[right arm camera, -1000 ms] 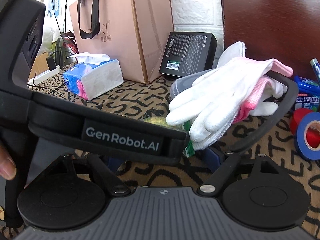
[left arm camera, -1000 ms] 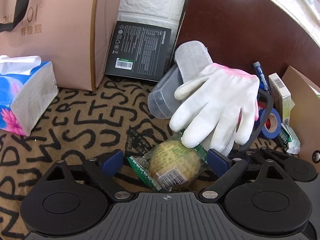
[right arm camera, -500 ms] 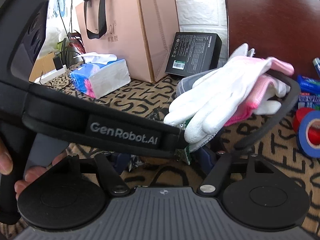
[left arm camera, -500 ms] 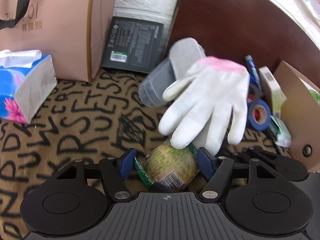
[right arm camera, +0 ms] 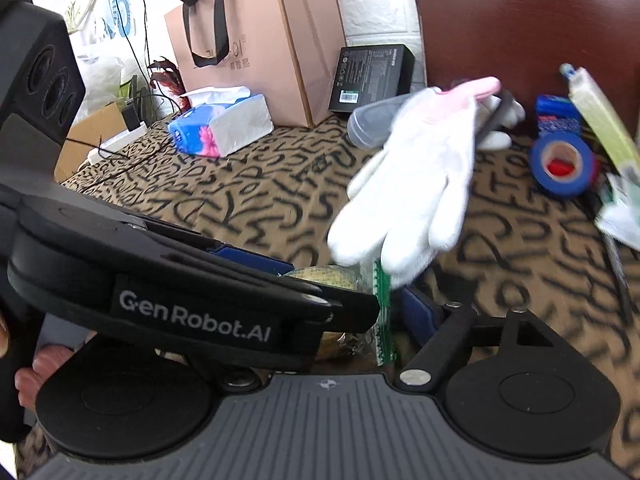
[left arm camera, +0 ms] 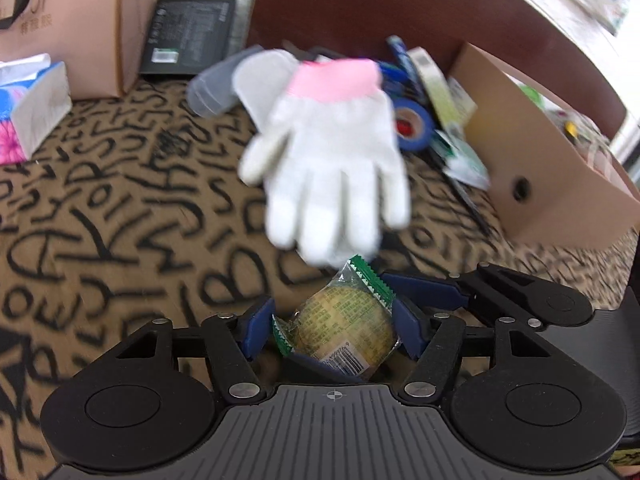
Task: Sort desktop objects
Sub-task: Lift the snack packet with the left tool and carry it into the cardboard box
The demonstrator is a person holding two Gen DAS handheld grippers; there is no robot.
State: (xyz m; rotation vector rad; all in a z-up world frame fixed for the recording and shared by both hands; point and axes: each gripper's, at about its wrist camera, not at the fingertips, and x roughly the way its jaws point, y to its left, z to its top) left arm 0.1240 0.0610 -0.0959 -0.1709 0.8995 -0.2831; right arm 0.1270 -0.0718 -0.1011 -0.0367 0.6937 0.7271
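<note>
My left gripper (left arm camera: 332,328) is shut on a wrapped yellow pastry (left arm camera: 344,326) in clear plastic with green ends, lifted above the patterned cloth. The pastry also shows in the right wrist view (right arm camera: 340,276) under the left gripper's body. A white glove with a pink cuff (left arm camera: 332,160) lies just beyond it, blurred, also seen in the right wrist view (right arm camera: 416,184). Only one blue finger (right arm camera: 420,312) of my right gripper shows; the other is hidden behind the left gripper's body.
A cardboard box (left arm camera: 548,152) stands at the right. Blue tape (left arm camera: 412,126), pens and small packets lie beside it. A grey plastic cup (left arm camera: 212,88), a black box (left arm camera: 188,36), a pink paper bag (left arm camera: 76,24) and a tissue pack (left arm camera: 32,108) sit at the back left.
My left gripper closed on the pastry and lifted it back away from the glove. The glove, which rested over the pastry, now lies clear of it.
</note>
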